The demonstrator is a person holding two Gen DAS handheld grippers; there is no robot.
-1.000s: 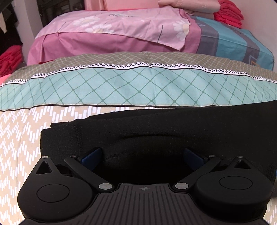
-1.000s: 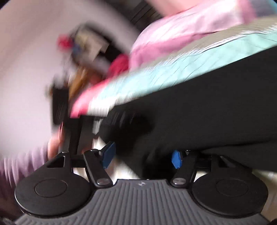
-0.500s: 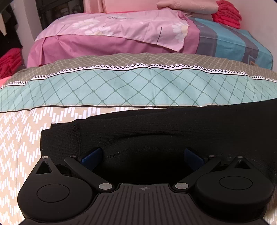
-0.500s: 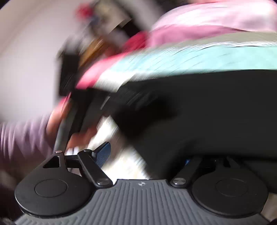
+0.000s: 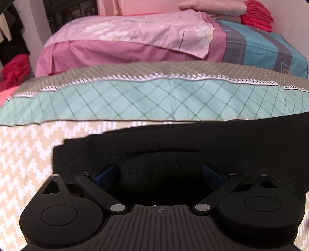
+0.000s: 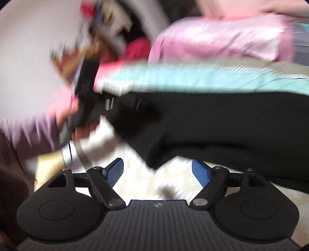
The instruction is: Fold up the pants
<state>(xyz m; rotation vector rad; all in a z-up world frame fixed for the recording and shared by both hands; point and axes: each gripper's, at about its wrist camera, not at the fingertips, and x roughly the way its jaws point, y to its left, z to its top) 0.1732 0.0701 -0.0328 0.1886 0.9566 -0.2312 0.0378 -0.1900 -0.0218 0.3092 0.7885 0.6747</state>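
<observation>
The black pants [image 5: 173,146] lie folded in layers across the patterned bed cover [image 5: 25,154]. My left gripper [image 5: 160,173] is open, its blue pads [image 5: 106,173] wide apart with a hump of the black fabric between them. In the blurred right wrist view the pants [image 6: 222,123] stretch across the bed, and a folded corner hangs just in front of my right gripper [image 6: 158,171], which is open and empty over the cover. The other hand-held gripper [image 6: 85,96] and a hand show at the pants' left end.
A teal and grey diamond-patterned band [image 5: 154,100] crosses the cover behind the pants. Beyond lie a pink floral quilt [image 5: 135,38], a blue striped one [image 5: 260,48] and stacks of red clothes [image 5: 256,17]. A wall and clutter stand at the left in the right wrist view [image 6: 29,58].
My right gripper has opened, pulled back from the pants and swung, so the fabric now lies free in front of it. My left gripper has hardly moved.
</observation>
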